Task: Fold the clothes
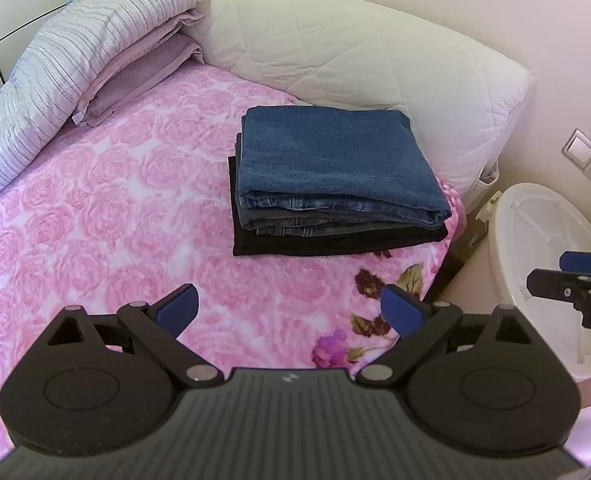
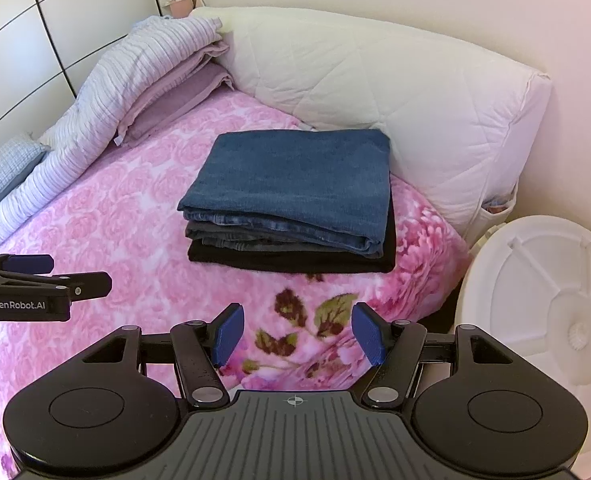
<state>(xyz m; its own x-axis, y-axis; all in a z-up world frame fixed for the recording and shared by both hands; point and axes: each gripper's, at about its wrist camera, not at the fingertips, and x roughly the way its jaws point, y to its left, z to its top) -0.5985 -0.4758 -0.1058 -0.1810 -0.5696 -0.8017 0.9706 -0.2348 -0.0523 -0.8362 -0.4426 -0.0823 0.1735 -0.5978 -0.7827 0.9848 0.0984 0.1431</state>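
Both the left hand-held gripper (image 1: 289,310) and the right hand-held gripper (image 2: 297,334) were spread wide and empty above the pink bed (image 1: 95,208), with the folded clothes (image 2: 295,200) stacked just ahead of them.

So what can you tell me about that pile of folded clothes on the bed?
The pile of folded clothes is a neat, flat stack of three layers: blue denim jeans on top, a grey denim-looking piece in the middle and a black piece at the bottom that sticks out a little wider. The folded edges face the cameras. It lies on the pink rose blanket, near the bed's corner, right in front of the white quilted cushion; whether it touches the cushion is unclear. Neither gripper touches it.
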